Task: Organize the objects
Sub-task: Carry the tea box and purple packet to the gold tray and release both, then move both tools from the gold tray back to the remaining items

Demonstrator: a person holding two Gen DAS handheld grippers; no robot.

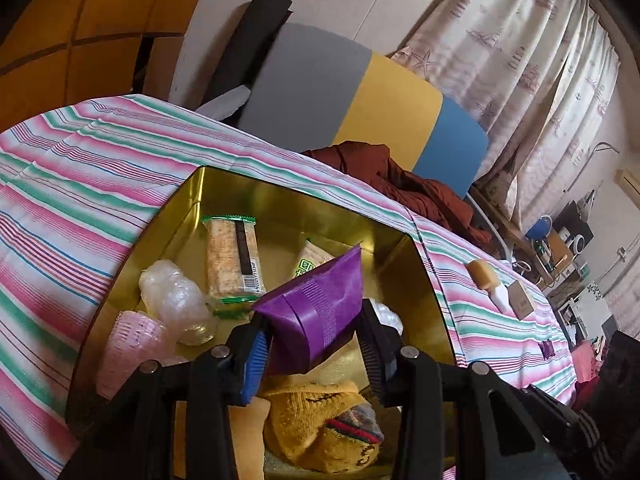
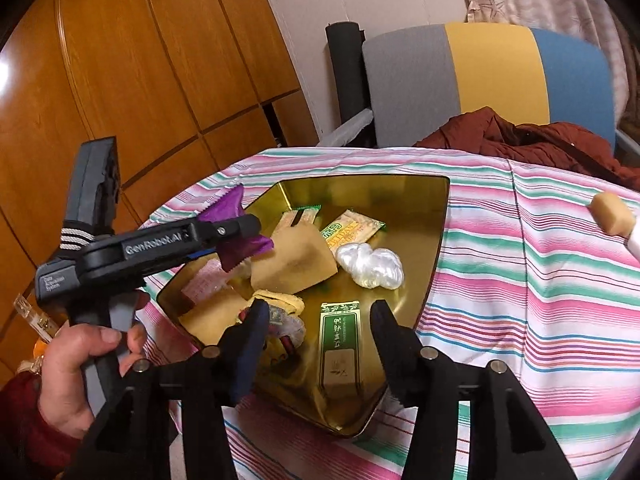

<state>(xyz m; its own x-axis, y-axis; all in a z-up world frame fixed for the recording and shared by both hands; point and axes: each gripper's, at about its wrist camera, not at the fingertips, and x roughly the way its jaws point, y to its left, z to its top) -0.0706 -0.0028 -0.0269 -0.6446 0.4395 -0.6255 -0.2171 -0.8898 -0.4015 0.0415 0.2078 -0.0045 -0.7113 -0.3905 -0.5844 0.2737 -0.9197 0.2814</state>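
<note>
We hold a glossy purple pouch (image 1: 320,312) between the ribbed pads of the left gripper (image 1: 312,354), jaws clenched on its lower end, its crimped top pointing to 1 o'clock above the gold tin (image 1: 224,188). The tin is shiny metal with rounded corners and low walls, sitting on a striped pink, green and white tablecloth (image 1: 80,168).

Inside, in the left wrist view, a clear-wrapped cracker pack (image 1: 232,256) lies at 11 o'clock from the pouch, a crinkled clear plastic bundle (image 1: 176,300) at 9 o'clock, a pink ribbed cup (image 1: 132,344) beyond it, and a knitted mustard sock (image 1: 320,420) at 6 o'clock.

Our right gripper (image 2: 320,344) is spread wide and holds nothing, hovering over the tin's near corner with a flat green tea packet (image 2: 340,340) between its fingers (whether a pad touches it we cannot tell). A pearly white plastic wad (image 2: 370,266) lies at 12 o'clock from that packet.

The tin is crowded; bare striped cloth spreads at 3 o'clock, where a tan block (image 2: 612,212) rests near the cloth's far edge.
</note>
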